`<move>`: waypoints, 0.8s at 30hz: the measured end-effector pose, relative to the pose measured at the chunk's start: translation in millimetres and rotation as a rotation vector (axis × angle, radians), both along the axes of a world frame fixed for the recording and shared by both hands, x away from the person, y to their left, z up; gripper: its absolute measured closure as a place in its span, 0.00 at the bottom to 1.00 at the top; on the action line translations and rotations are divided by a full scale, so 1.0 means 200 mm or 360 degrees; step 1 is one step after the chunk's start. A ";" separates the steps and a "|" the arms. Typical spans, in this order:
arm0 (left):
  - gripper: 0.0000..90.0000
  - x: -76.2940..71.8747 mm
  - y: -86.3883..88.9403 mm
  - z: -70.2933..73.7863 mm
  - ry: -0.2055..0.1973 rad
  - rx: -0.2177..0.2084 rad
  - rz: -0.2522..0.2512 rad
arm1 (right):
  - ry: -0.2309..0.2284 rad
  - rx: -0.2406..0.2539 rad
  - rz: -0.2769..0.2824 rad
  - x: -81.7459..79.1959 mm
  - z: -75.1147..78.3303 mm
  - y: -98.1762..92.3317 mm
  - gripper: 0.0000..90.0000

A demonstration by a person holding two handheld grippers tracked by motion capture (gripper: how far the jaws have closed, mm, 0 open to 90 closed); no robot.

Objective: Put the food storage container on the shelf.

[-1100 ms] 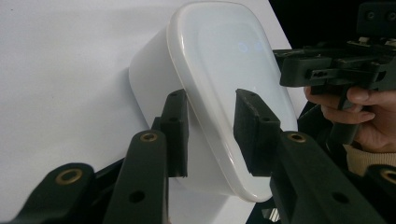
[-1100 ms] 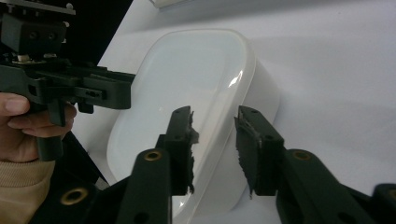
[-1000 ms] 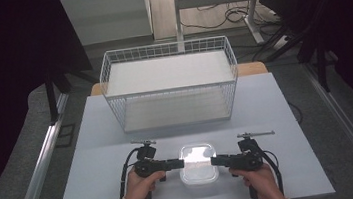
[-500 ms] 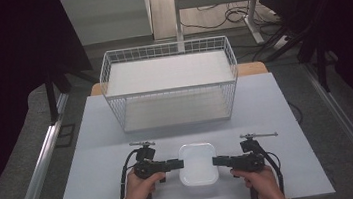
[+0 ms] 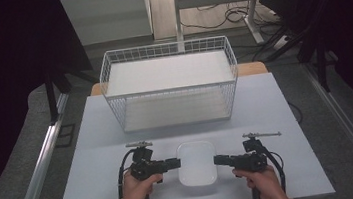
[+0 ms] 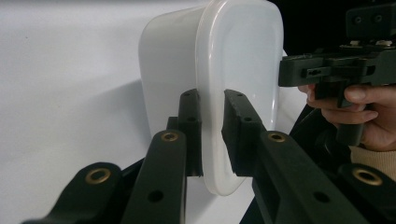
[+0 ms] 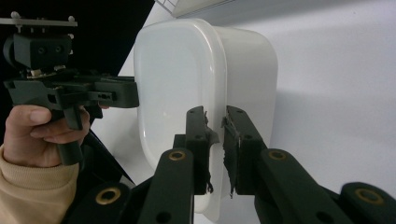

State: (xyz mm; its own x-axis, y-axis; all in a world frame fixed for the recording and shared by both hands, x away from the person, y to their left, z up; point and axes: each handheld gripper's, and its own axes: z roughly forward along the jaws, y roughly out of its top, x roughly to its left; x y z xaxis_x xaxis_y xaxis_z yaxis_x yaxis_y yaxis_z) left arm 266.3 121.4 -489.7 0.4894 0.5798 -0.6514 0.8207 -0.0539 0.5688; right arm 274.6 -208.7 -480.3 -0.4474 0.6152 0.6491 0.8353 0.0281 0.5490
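Left hand-held gripper (image 6: 212, 135) and right hand-held gripper (image 7: 215, 149) each clamp opposite rims of the white rounded plastic tub (image 5: 197, 162) at lower centre; next likely a level, matched lift toward the white wire basket (image 5: 170, 82).

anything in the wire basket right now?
No. In the high view the white wire basket holds nothing, and the white plastic container sits on the table between the left gripper and right gripper.
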 end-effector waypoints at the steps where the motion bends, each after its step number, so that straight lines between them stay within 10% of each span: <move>1: 0.87 0.00 0.00 0.00 0.0001 -0.0004 -0.0001 | -0.0010 -0.0005 0.0006 0.00 0.00 0.00 0.89; 24: 0.88 -0.09 0.03 0.21 -0.0299 0.0015 0.0005 | -0.0381 -0.0056 0.0079 -0.08 0.22 0.03 0.89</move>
